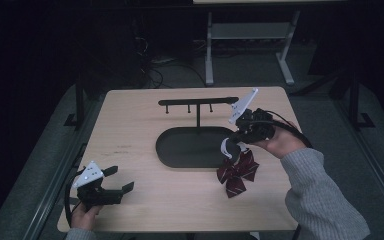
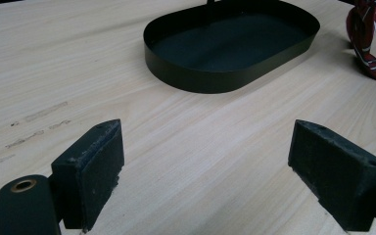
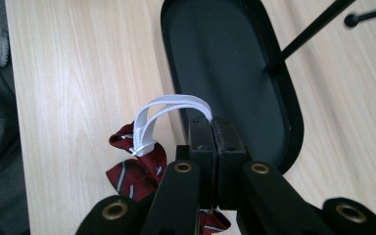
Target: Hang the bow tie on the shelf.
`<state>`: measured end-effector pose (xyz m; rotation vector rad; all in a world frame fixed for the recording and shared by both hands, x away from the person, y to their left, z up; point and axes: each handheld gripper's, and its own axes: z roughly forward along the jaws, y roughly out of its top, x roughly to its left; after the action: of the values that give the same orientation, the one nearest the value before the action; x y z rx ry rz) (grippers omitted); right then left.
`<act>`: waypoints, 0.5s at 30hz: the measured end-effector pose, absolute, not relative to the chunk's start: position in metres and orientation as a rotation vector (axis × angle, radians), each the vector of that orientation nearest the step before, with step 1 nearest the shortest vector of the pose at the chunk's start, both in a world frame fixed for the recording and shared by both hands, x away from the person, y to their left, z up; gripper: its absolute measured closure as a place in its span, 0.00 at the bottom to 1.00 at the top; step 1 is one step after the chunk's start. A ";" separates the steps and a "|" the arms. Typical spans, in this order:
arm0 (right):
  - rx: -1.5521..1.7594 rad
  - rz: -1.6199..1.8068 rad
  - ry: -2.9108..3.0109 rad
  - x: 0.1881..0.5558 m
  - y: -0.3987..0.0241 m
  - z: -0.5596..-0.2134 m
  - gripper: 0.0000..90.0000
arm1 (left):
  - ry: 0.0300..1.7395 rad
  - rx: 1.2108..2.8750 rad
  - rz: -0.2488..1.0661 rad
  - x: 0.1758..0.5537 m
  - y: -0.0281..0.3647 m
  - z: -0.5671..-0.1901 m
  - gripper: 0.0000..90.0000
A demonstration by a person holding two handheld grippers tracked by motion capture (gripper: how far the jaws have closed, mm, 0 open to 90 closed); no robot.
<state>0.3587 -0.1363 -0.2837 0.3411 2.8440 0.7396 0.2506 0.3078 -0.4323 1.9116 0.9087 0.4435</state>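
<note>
A dark red striped bow tie (image 1: 237,172) is seen on the tabletop (image 1: 130,120) at about 4 o'clock from the black oval tray (image 1: 180,150), just beside the tray's right end. Its long axis runs roughly from 1 to 7 o'clock in the high view, wings lying on the wood. Its white elastic band (image 3: 169,110) loops upward and is pinched between the shut jaws of the right tool (image 1: 237,141), held above the tray's right rim. A T-shaped black stand (image 1: 198,102) rises from the tray's far side. The left tool (image 1: 120,180) is held at the tabletop's 7 o'clock corner, jaws spread wide with nothing between them, aimed toward the tray.
</note>
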 end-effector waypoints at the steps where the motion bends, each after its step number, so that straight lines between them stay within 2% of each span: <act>1: 0.334 0.749 2.844 0.360 -0.135 -0.283 0.98 | 0.908 1.912 0.444 0.251 0.308 -0.432 0.15; 15: 0.300 0.763 2.850 0.375 -0.119 -0.274 0.98 | 0.907 1.909 0.446 0.251 0.309 -0.433 0.15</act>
<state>0.3747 -0.1189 -0.2742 0.3000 2.8500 0.7626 0.2510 0.3091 -0.4326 1.9089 0.9067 0.4457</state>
